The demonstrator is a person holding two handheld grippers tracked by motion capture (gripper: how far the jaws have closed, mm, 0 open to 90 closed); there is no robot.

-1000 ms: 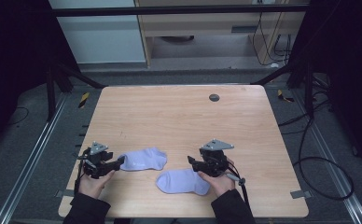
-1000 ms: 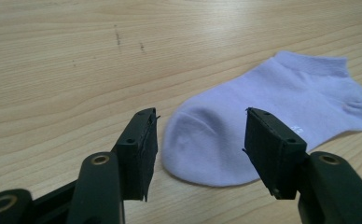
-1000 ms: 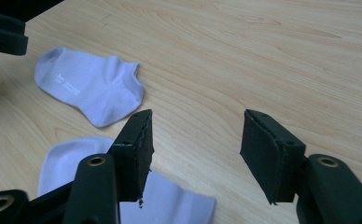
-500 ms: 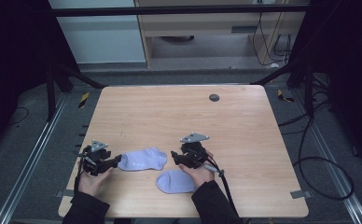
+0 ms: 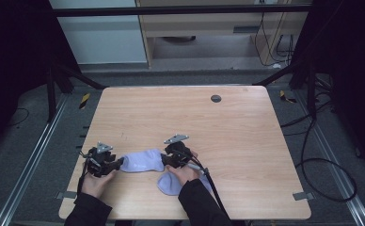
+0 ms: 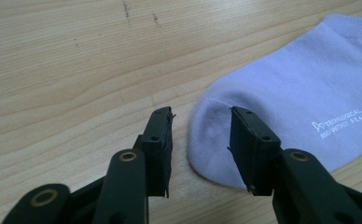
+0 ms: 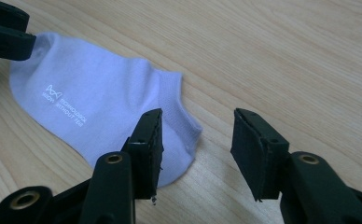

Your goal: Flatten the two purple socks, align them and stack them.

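**Two hand-held tongs at opposite ends of a lilac sock on a wooden table**

High view: a pale wooden table point(image 5: 246, 141), square with rounded corners and fine straight grain, carries two lilac ankle socks near its front edge. The upper sock point(image 5: 143, 161) lies flat and stretched between both tools. The lower sock point(image 5: 171, 184), a soft rounded lump, lies just in front of it, partly under the person's right hand and sleeve. A small dark round disc point(image 5: 216, 98) sits in the tabletop near the far edge, well apart from the socks.

Left gripper view: the left tongs point(image 6: 200, 135) are of matte black plastic with flat rectangular pads. Their jaws stand apart and have just been closing. The rounded toe of the upper sock point(image 6: 291, 102) lies between them, its edge beside the right-hand pad; a firm pinch is not visible. The knit is fine and smooth, with small white lettering printed on it.

Right gripper view: the right tongs point(image 7: 195, 140) likewise stand apart and have just been closing. The left-hand pad is over the ribbed cuff end of the upper sock point(image 7: 95, 107), while the other pad stands over bare wood. The cloth is not clamped. The left tongs' dark jaw shows at the sock's far end.
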